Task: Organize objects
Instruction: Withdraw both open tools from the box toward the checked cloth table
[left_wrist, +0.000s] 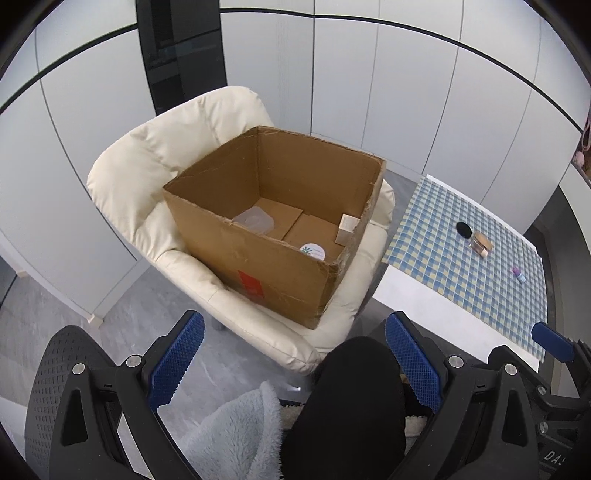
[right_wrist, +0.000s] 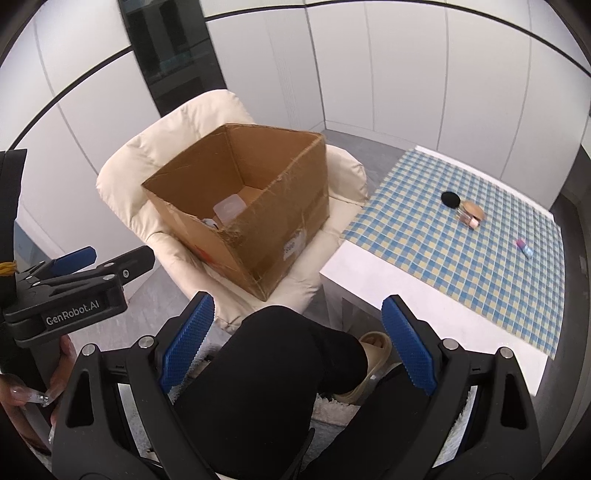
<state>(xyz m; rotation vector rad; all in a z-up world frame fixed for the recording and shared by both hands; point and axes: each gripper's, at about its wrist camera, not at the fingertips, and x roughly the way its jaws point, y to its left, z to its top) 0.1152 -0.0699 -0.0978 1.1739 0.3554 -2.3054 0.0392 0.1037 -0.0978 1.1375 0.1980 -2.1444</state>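
An open cardboard box (left_wrist: 258, 266) (right_wrist: 273, 236) sits on a cream armchair (left_wrist: 147, 206) (right_wrist: 155, 177). Inside lie a clear plastic lid (left_wrist: 255, 219) (right_wrist: 229, 208), a round white jar top (left_wrist: 313, 251) and a pale wooden block (left_wrist: 347, 229). To the right, on a blue checked tablecloth (left_wrist: 461, 266) (right_wrist: 461, 258), rest a black round puff (left_wrist: 464, 229) (right_wrist: 450, 199), a small glass bottle (left_wrist: 482, 245) (right_wrist: 471, 216) and a tiny pink-and-blue item (left_wrist: 518, 274) (right_wrist: 523, 246). My left gripper (left_wrist: 295, 362) and right gripper (right_wrist: 299, 343) both hang open and empty above a person's black-clad knee, short of the box.
A person's knee (left_wrist: 351, 398) (right_wrist: 280, 369) fills the low centre, with a fluffy light-blue fabric (left_wrist: 240, 424) and a beige slipper (right_wrist: 373, 354). White wall panels and a dark glass strip (left_wrist: 181, 55) stand behind the chair. Grey floor (left_wrist: 129, 332) runs to the left.
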